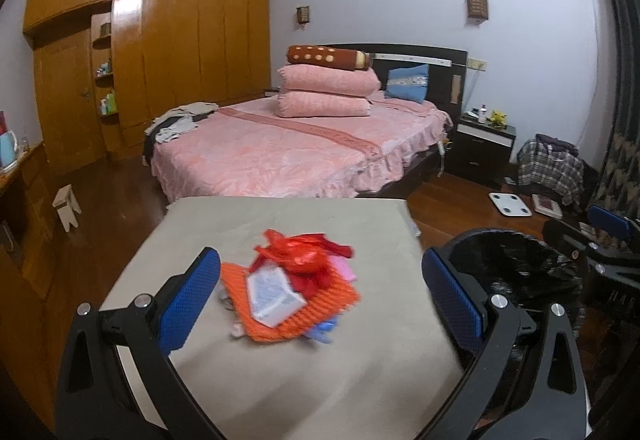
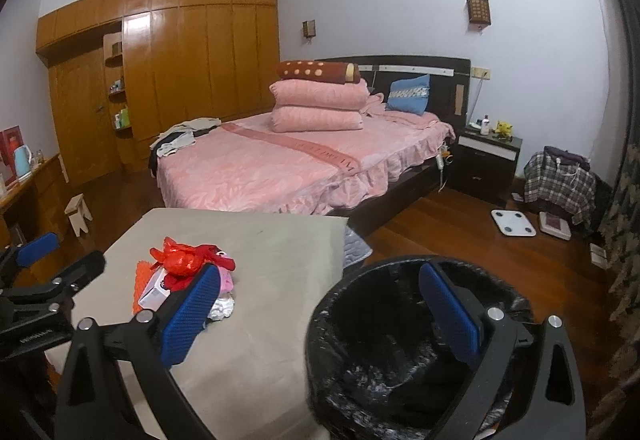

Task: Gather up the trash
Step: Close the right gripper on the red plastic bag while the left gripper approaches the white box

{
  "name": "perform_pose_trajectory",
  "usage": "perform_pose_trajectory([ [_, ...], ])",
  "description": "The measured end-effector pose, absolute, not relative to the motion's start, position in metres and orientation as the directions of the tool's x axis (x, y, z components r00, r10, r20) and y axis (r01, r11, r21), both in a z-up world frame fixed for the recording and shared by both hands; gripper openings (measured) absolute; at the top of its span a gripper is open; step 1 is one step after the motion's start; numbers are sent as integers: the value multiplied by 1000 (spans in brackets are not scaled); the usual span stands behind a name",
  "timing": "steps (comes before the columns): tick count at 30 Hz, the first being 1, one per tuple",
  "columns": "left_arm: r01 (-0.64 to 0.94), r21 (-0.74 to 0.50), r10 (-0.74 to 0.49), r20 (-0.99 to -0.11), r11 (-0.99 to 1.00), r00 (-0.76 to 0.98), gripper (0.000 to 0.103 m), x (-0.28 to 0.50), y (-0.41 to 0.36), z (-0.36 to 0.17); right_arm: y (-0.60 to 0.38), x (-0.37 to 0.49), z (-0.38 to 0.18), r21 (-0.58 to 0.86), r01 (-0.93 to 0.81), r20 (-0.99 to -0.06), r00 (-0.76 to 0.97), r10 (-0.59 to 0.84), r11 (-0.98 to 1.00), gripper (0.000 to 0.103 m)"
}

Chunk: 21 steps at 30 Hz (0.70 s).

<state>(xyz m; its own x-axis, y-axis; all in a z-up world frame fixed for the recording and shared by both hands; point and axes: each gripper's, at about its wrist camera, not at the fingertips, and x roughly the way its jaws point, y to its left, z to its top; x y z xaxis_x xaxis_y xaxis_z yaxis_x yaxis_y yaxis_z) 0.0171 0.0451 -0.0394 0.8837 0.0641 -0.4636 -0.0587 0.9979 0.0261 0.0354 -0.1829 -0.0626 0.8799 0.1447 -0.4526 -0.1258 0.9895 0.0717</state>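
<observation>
**Trash heaped on the beige table, bin beside it**

Trash sits in one small heap (image 1: 294, 292) on the beige-covered table (image 1: 280, 380), toward its near middle. At the bottom lies an orange knitted mat (image 1: 324, 308); on it rest a white carton (image 1: 272, 300) and, above that, a crumpled red plastic bag (image 1: 304, 256). A pink scrap (image 1: 344, 270) shows at the heap's far edge, and a bluish piece (image 1: 322, 332) pokes out from under the mat's near edge. The right wrist view also shows something white and crumpled (image 2: 222, 306) at the heap's near side.

Just off the table's right edge stands a round bin lined with a black plastic bag (image 2: 380, 340). The liner is glossy and wrinkled; what lies inside cannot be made out in the dark.

The left gripper (image 1: 320, 304) hangs over the table with its blue pads spread wide on either side of the heap, holding nothing. The right gripper (image 2: 320, 312) is equally wide and empty, one finger over the table's edge beside the heap, the other above the bin's mouth.

Beyond the table are a pink-covered bed (image 1: 288, 156), a wooden wardrobe (image 1: 168, 52) and a dark nightstand (image 1: 482, 144).
</observation>
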Motion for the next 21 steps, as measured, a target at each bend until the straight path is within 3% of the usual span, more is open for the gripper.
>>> perform_pose_trajectory([
  [9,-202,54,199,-531,978,824,98,46,117,-74,-136,80,-100,46,-200,-491,849,196,979,97],
  [14,-242,58,231,-574,968,786,98,68,140,-98,-114,101,-120,36,-242,-512,829,226,970,90],
  [18,-243,16,200,-626,970,754,86,87,151,-114,-103,117,-130,69,-271,-529,806,265,960,80],
  [21,-241,28,205,-624,970,754,84,99,151,-117,-93,126,-131,94,-285,-521,803,291,954,78],
])
